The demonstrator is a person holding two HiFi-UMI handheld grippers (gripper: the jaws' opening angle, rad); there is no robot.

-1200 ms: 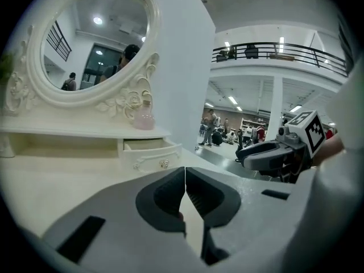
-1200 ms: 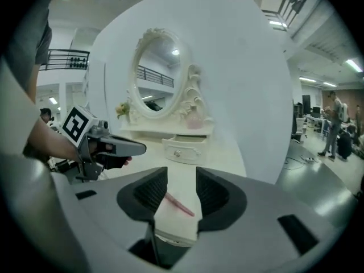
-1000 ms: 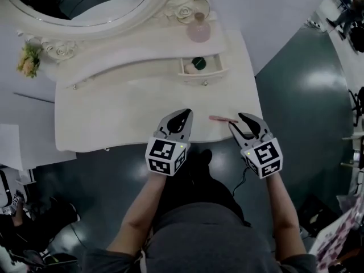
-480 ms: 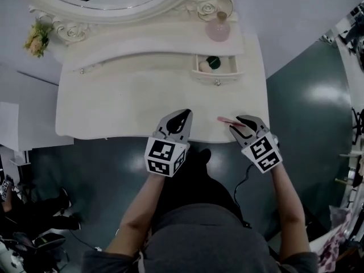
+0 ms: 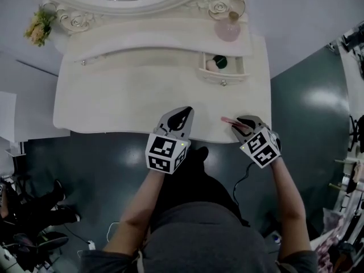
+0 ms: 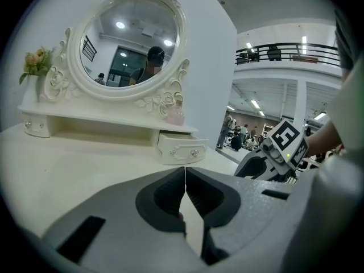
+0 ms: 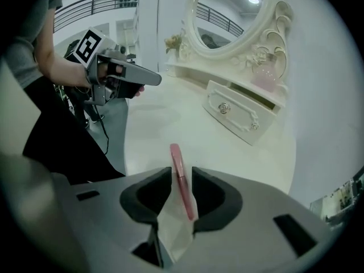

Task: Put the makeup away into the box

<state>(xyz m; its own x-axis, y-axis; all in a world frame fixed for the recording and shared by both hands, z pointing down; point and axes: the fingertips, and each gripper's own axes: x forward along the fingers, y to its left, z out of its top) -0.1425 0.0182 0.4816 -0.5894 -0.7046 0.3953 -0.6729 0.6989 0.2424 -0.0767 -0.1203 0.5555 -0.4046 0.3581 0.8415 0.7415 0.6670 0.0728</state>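
Observation:
A slim pink makeup stick [image 5: 227,120] [image 7: 178,169] lies on the white dressing table [image 5: 131,95] near its front right edge. My right gripper [image 5: 236,124] [image 7: 182,173] tips down over it. Its jaws have just been closing and the stick lies between them against the right one, with a gap on the left, so it is open. My left gripper [image 5: 184,112] [image 6: 185,170] is shut and empty over the table's front edge. A small drawer [image 5: 222,76] [image 7: 234,114] stands open at the back right.
In the drawer lie a dark green round item [image 5: 220,62] and a pale one [image 5: 211,65]. A pink bottle [image 5: 227,30] stands on the shelf above it, below an oval mirror [image 6: 134,38]. Flowers [image 5: 40,26] stand at the back left. Dark floor lies beyond the table's edges.
My right gripper has sunk and tipped down over the pink stick, and its jaws have narrowed around it. The left gripper has barely shifted.

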